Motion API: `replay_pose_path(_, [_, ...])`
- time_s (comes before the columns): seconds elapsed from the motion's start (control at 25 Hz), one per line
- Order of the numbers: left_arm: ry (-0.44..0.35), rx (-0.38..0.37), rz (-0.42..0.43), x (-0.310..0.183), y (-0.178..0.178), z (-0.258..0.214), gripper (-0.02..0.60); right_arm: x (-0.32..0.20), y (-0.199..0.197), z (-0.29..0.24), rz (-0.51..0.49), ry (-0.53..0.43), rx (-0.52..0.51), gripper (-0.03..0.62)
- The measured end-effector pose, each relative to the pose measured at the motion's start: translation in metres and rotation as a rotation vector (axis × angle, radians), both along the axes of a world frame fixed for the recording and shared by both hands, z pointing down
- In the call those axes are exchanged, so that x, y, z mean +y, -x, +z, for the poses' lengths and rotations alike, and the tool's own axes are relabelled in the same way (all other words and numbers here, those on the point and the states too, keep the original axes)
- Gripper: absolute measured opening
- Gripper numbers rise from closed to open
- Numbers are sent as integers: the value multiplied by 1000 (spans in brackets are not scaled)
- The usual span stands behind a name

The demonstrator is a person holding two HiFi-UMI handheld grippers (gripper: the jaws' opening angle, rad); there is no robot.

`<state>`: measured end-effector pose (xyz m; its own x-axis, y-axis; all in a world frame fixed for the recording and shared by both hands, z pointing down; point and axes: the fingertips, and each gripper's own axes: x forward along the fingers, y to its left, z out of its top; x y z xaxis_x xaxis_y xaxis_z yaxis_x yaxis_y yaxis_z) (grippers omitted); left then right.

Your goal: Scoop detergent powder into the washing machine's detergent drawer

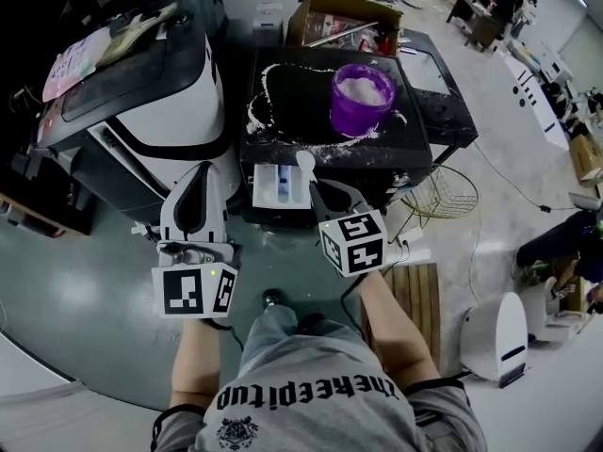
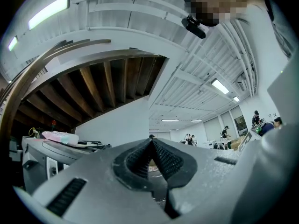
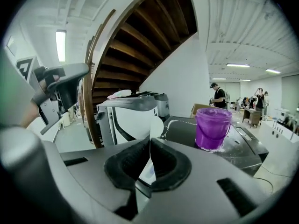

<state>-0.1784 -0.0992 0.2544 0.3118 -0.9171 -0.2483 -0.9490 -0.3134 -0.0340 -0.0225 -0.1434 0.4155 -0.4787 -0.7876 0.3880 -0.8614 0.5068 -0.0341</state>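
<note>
Bucket: purple bucket (image 1: 361, 97) of white powder stands on the black machine top (image 1: 433, 125), with spilled powder around it.
Drawer: detergent drawer (image 1: 280, 185) is pulled out, in front of and left of the bucket.
Scoop: white scoop (image 1: 304, 162) has its bowl up, just beside the drawer and short of the bucket.
Right tool (image 1: 323, 192): clamped on the scoop's handle; the bucket lies ahead and right, so this hand is nearer.
Left tool (image 1: 198, 182): jaws together on nothing, tilted upward, farther left of the bucket.

The left gripper (image 1: 200, 179) tilts upward, its jaws pressed together on nothing. Near it, the right gripper (image 1: 318, 191) clamps a white spoon (image 1: 304, 162). Both forearms (image 1: 193, 356) stretch forward.
</note>
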Motion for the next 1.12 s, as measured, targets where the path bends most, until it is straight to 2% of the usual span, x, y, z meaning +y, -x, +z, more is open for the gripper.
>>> replay_pose_path(0.56, [-21,-13,23,33,-39,-14,5,38,-57,-83,98,-221,-55,8])
replay_pose_path(1.12, [-42,-19,45,60,-67,-27,3,77,-108,-132,184,-361,-74,8])
